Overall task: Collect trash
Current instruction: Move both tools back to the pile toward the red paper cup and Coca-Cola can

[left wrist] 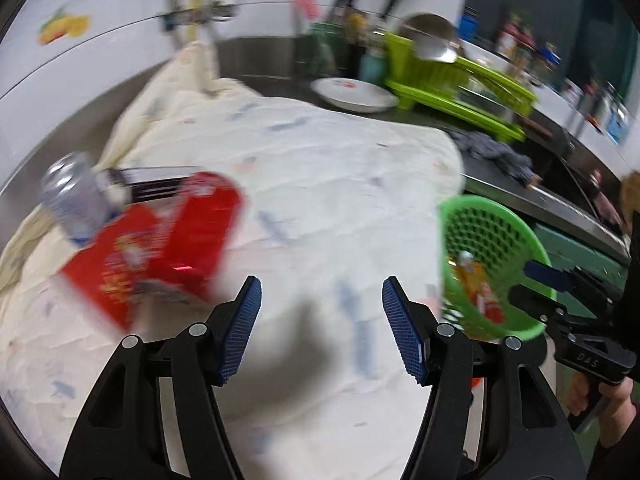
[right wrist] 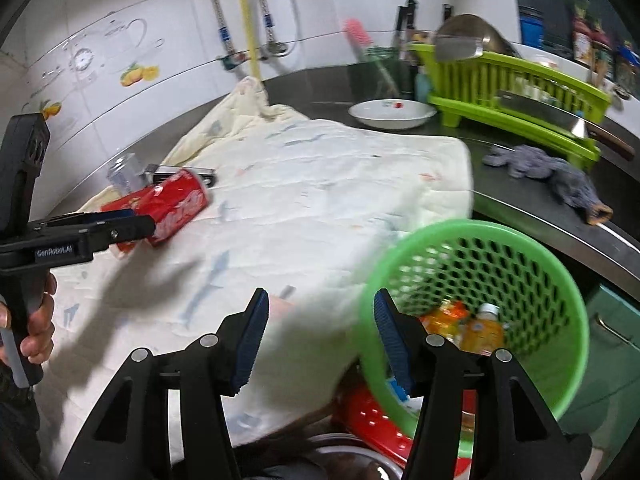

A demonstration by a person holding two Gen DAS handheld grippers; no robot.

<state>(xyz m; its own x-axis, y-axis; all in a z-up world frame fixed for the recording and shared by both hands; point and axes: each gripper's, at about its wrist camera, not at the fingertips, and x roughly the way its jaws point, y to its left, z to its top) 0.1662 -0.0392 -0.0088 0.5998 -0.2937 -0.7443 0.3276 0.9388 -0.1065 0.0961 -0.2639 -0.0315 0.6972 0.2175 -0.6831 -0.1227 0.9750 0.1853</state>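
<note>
A red can point(left wrist: 204, 232) point(right wrist: 178, 208) lies on its side on the cream cloth point(left wrist: 312, 176) point(right wrist: 320, 184), beside a red packet point(left wrist: 116, 264) and a clear bottle point(left wrist: 74, 200). My left gripper point(left wrist: 322, 330) is open and empty, just right of the can; in the right wrist view it shows at the left point(right wrist: 132, 226). A green mesh basket point(left wrist: 492, 264) point(right wrist: 480, 304) holds an orange bottle point(right wrist: 484, 330) and orange wrappers. My right gripper point(right wrist: 318, 338) is open beside the basket's near rim, one finger just inside it.
A white plate point(right wrist: 392, 114), a green dish rack point(right wrist: 512, 92) with a metal bowl and a cleaver, and a grey rag point(right wrist: 548, 170) sit on the steel counter behind. A red basket point(right wrist: 376, 420) lies below the green one. Tiled wall and taps stand at the back.
</note>
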